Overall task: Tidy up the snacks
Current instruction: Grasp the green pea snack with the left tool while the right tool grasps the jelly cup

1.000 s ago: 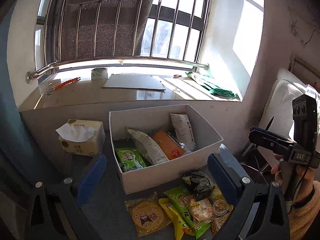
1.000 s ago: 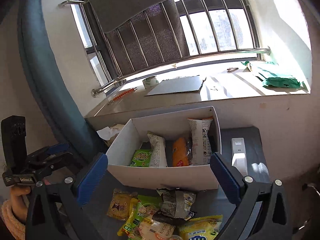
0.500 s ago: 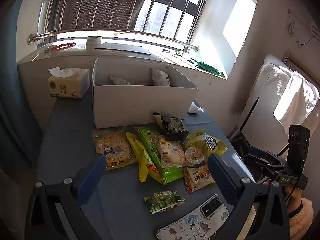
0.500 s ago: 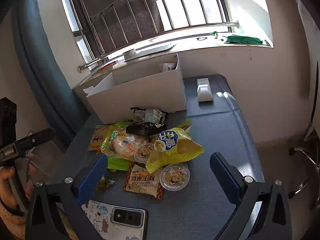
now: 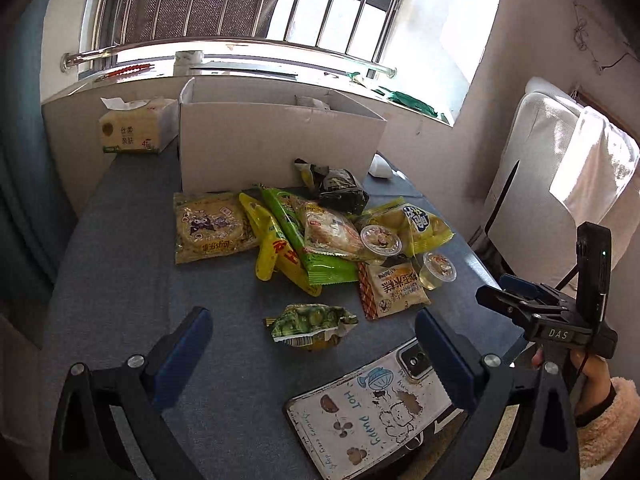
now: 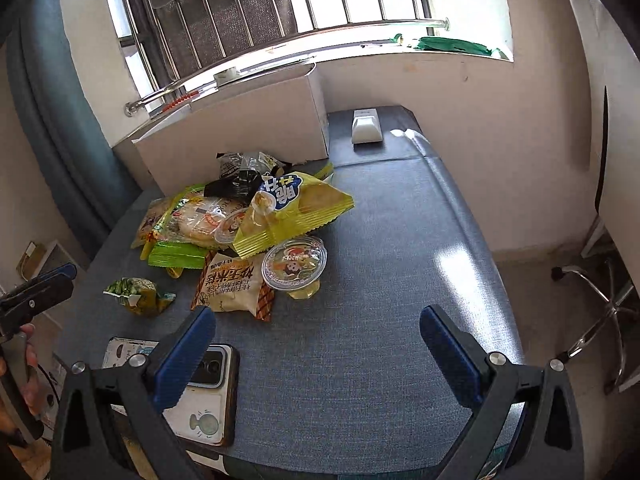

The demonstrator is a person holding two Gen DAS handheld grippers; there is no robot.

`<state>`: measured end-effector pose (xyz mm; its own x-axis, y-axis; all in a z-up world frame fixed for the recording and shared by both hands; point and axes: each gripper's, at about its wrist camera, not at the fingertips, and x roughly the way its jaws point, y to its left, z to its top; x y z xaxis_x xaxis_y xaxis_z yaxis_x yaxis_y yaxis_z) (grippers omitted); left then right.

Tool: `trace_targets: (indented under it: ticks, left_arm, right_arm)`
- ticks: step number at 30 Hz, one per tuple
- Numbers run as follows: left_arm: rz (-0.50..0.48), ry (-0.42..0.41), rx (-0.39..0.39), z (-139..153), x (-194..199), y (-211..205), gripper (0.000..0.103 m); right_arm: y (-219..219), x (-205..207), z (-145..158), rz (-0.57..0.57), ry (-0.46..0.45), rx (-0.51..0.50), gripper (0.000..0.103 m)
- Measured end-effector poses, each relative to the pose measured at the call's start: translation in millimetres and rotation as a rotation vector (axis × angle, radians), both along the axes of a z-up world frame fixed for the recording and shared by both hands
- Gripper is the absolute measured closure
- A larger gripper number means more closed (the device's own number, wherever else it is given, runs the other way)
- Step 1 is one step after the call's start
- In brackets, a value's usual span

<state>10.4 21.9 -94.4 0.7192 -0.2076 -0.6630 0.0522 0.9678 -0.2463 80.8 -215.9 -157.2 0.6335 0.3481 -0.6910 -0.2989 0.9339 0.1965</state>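
Most of the work is left, I judge: the snacks (image 5: 320, 236) lie in a loose pile on the blue table (image 5: 120, 300), just in front of the white box (image 5: 276, 148), where only one packet top shows. The left gripper (image 5: 312, 344) and the right gripper (image 6: 318, 334) hover with jaws wide apart, holding nothing. The phone case (image 5: 372, 416) reads "HOT", the right gripper "DAS"

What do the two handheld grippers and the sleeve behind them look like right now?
Both grippers are black frames with silver bolts and blue ribbed pads on the fingers. The right gripper carries an upright black camera block and a "DAS" label; a thin black cable runs by its handle. The sleeve is fluffy and peach-pink.
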Motion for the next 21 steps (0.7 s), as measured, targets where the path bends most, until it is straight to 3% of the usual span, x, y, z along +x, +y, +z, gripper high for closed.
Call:
trace_targets:
  ticks: [9,17,18,19,20,21]
  left_arm:
    - [0.020,0.012,0.001,-5.5,-3.7,2.0,0.000]
    - [0.031,0.033,0.005,-12.5,-3.5,5.3,0.000]
    - [0.029,0.036,0.005,-13.2,-2.7,5.1,0.000]
    - [0.028,0.039,0.006,-13.9,-1.9,4.6,0.000]
    - [0.025,0.043,0.008,-14.7,-1.1,3.6,0.000]
    - [0.023,0.046,0.011,-15.8,-0.5,2.7,0.000]
  right_arm:
    - [31.1,34.6,-10.4,0.066,-0.015,-0.112,0.000]
    - [41.7,57.5,-22.8,0.122,0.034,-0.099,0.000]
    - [41.4,59.5,-24.5,0.123,0.043,-0.090,0.008]
    - [40.6,60.6,-24.9,0.118,0.048,-0.083,0.036]
    - [39.5,61.2,-24.6,0.127,0.053,-0.058,0.054]
    - [38.5,61.3,-23.5,0.112,0.057,-0.053,0.053]
